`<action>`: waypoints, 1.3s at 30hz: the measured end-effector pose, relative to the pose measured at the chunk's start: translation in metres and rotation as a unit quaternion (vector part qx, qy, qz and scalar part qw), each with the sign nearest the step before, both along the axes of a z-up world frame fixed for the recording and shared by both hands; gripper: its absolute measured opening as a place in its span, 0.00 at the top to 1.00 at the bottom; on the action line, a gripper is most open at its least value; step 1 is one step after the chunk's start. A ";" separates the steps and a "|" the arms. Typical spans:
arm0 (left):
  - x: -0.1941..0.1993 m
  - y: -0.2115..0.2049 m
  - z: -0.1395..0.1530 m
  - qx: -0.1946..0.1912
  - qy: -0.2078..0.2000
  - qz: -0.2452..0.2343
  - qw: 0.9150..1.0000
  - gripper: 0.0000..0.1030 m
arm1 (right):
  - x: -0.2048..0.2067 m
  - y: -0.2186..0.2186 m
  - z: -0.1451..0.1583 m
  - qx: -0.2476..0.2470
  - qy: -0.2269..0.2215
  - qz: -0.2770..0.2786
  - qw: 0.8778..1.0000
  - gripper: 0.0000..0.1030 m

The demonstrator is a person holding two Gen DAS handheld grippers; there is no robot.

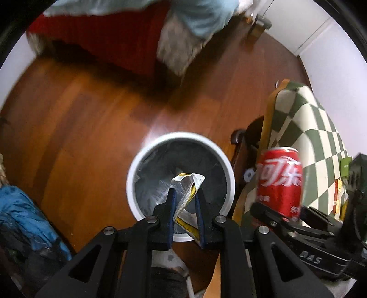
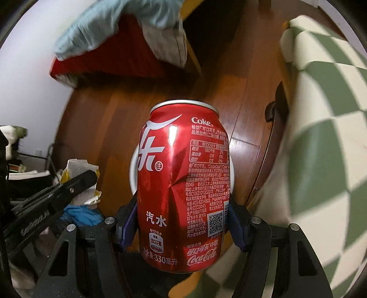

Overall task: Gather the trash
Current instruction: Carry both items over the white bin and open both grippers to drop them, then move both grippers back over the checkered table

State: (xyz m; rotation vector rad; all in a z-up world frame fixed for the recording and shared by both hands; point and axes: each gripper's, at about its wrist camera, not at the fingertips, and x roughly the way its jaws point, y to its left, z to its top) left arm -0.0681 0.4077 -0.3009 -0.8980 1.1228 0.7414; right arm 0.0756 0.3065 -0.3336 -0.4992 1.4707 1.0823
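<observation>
Where the room shows behind both grippers: dark reddish wood floor, pale walls, red bedding with a light blue cloth draped over it at the far side. Blue crumpled fabric low at the left edge. Round white-rimmed bin on the floor at center, lined with a dark bag. Green-and-cream checkered cloth to the right.

Left gripper clamped on a crumpled wrapper, silver inside with yellow edging, held directly over the bin's opening. Same wrapper seen white and yellow in the right wrist view, pinched at lower left.

Right gripper squeezing a red Coke can, upright, dented down its middle, Chinese lettering and a QR code on its side. Can held beside the bin's right rim, above the checkered cloth's edge; in its own view, partly hiding the bin.
</observation>
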 end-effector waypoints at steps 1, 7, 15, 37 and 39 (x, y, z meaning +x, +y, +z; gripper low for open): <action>0.000 0.006 -0.011 -0.013 0.006 0.003 1.000 0.85 | -0.005 0.009 -0.010 -0.015 -0.006 0.009 1.000 0.34; -0.013 0.027 -0.023 -0.022 0.027 0.035 0.999 0.10 | -0.012 0.047 -0.051 -0.084 0.001 0.035 0.996 0.32; -0.022 0.018 -0.016 0.047 0.085 0.050 0.994 0.02 | -0.011 0.056 -0.057 -0.116 -0.037 0.064 0.990 0.05; -0.058 -0.041 0.056 0.167 0.115 0.063 0.977 0.02 | -0.025 0.010 0.042 -0.053 -0.126 0.061 0.989 0.05; -0.061 -0.048 0.066 0.173 0.108 0.064 0.977 0.02 | -0.025 0.001 0.055 -0.040 -0.127 0.055 0.990 0.05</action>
